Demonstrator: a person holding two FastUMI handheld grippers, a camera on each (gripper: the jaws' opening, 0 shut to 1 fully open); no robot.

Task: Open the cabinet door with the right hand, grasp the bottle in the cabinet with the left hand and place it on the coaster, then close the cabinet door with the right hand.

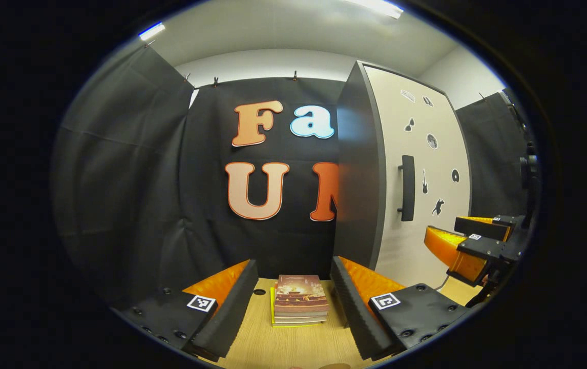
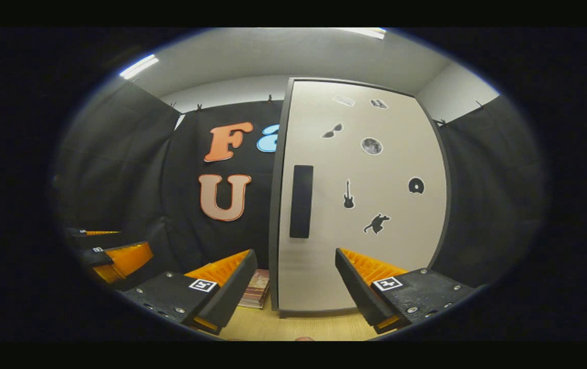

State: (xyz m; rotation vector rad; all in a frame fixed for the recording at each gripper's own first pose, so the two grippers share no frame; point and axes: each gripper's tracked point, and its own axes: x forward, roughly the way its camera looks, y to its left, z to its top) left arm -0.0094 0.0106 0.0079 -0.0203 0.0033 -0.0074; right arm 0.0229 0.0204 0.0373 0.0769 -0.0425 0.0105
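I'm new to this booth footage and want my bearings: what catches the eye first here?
The tall pale cabinet door, shut and dotted with small black stickers, stands dead ahead in the right gripper view, its dark handle between the open right gripper fingers. In the left gripper view, a stack of books lies on the wooden table between the open left gripper fingers.

Walls: black cloth (image 1: 129, 169) hangs at the back and both sides, clipped along its top edge, with pale wall (image 1: 273, 61) above.
Ceiling: white, with strip lights (image 1: 375, 6) near the edges.
Table: light wood top (image 1: 293, 343).
On the table: a small stack of books (image 1: 299, 300) near the back cloth.
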